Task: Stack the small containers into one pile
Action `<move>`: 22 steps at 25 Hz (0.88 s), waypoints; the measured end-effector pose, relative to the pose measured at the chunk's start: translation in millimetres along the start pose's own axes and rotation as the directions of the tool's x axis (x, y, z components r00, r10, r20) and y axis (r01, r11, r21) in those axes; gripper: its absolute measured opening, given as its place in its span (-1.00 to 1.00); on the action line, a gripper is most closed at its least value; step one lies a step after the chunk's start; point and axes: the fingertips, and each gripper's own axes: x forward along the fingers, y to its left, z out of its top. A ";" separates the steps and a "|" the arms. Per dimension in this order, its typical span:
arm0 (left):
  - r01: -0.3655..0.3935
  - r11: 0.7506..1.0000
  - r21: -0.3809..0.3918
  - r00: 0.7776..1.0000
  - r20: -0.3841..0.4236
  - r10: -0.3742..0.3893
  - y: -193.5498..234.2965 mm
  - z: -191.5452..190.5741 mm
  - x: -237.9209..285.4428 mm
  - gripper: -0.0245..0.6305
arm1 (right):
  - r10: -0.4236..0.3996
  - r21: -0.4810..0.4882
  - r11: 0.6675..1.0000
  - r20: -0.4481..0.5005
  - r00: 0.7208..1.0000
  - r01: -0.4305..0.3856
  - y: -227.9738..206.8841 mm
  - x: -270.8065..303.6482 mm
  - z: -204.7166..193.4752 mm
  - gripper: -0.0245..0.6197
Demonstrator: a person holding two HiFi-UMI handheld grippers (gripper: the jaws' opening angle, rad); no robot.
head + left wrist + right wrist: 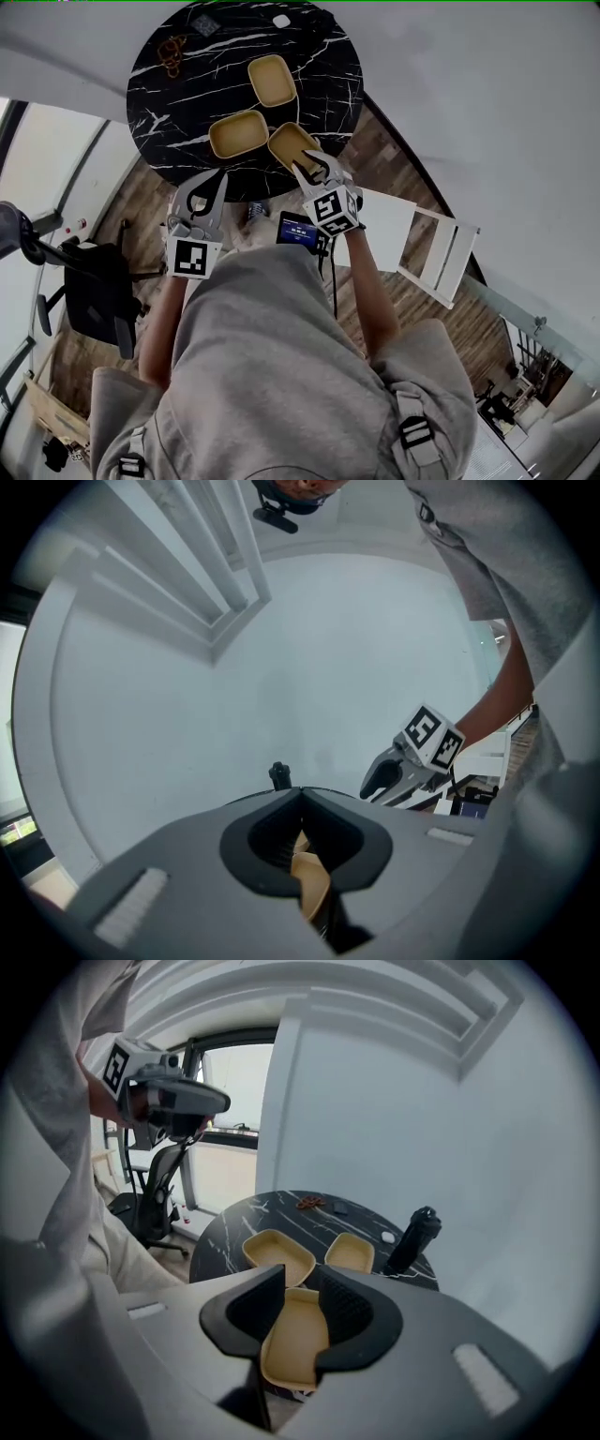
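Three shallow tan containers lie apart on the round black marble table [159, 112]: a far one [272, 80], a left one [239, 133] and a near one [293, 145]. My right gripper [312, 167] hovers at the near container's front edge with its jaws open. In the right gripper view that near container [295, 1335] shows between and beyond the spread jaws [298, 1283], not pressed by the pads. My left gripper [220, 176] is shut and empty at the table's near edge. A strip of tan container [311, 878] shows below its jaws [300, 794].
A black bottle [412, 1237] stands on the table's right side. A brown chain-like object [172, 54], a dark small item [206, 23] and a white one [281, 21] lie at the far edge. An office chair [94, 281] stands left, a white folding frame [427, 244] right.
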 end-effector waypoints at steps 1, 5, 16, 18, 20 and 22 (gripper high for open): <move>0.003 1.000 0.004 1.000 0.000 -0.003 1.2 -1.7 1.8 -0.93 | 0.029 -0.012 0.999 -0.026 0.999 -0.030 5.6 13.2 -8.2 -0.52; 0.006 1.000 0.024 1.000 -0.012 -0.006 3.4 -5.8 0.3 -0.93 | 0.132 -0.060 0.988 -0.136 0.982 -0.141 32.5 52.1 -43.0 -0.50; -0.025 1.000 0.010 0.999 -0.047 0.025 4.1 -24.7 -10.7 -0.93 | 0.262 -0.073 0.951 -0.327 0.908 -0.301 66.1 108.4 -104.5 -0.38; -0.026 1.000 0.017 0.998 -0.052 0.027 2.6 -27.6 -12.9 -0.93 | 0.277 -0.068 0.945 -0.355 0.893 -0.320 71.8 111.4 -114.8 -0.38; -0.027 1.000 0.017 0.998 -0.058 0.028 1.9 -29.3 -13.2 -0.93 | 0.276 -0.066 0.944 -0.377 0.884 -0.323 73.0 114.5 -122.8 -0.38; -0.029 1.000 0.007 0.998 -0.060 0.030 2.2 -30.3 -12.4 -0.93 | 0.263 -0.062 0.948 -0.393 0.881 -0.311 71.0 116.4 -128.9 -0.46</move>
